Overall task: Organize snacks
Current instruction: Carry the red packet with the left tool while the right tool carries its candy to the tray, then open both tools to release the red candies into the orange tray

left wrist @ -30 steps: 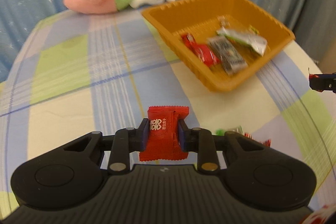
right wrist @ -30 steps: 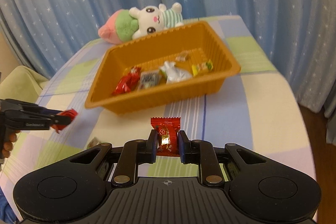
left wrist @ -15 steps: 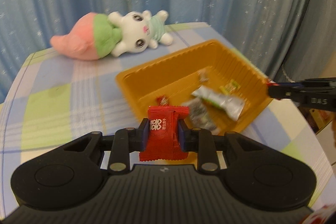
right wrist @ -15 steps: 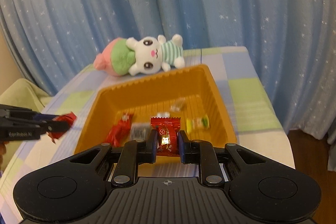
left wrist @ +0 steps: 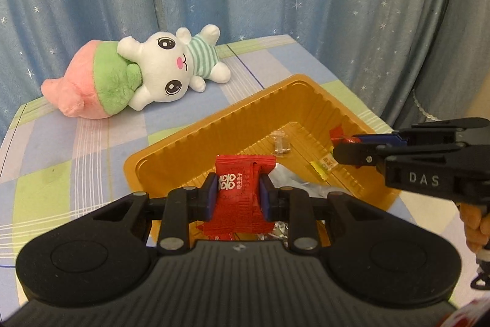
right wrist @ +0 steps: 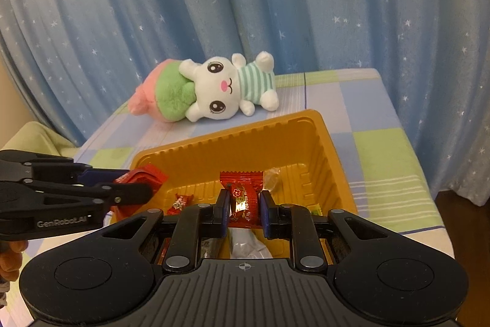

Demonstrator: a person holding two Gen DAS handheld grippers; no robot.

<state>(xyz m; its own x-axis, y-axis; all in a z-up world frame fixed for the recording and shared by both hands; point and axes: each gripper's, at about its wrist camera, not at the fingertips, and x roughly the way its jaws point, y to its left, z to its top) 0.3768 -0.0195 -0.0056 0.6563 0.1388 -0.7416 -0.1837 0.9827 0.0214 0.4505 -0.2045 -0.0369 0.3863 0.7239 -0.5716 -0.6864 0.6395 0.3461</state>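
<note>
An orange tray [left wrist: 214, 124] [right wrist: 232, 137] sits on the checked tablecloth and holds several wrapped snacks. My left gripper [left wrist: 239, 193] is shut on a red snack packet [left wrist: 242, 189] with white characters and holds it above the tray's near edge. It also shows in the right wrist view [right wrist: 134, 189], coming in from the left over the tray. My right gripper [right wrist: 245, 206] is shut on a red candy [right wrist: 243, 192] with gold print, above the tray's inside. It also shows in the left wrist view [left wrist: 343, 150], reaching in from the right.
A plush toy [left wrist: 144, 75] [right wrist: 211, 88], a white bunny with a pink and green body, lies behind the tray. Blue star-print curtains [right wrist: 245, 5] hang close behind the table. The table's right edge [right wrist: 428, 173] drops to a dark floor.
Both grippers have moved forward and up from the tablecloth in front of the tray to over the tray, each still holding its snack. They now stand close together.
</note>
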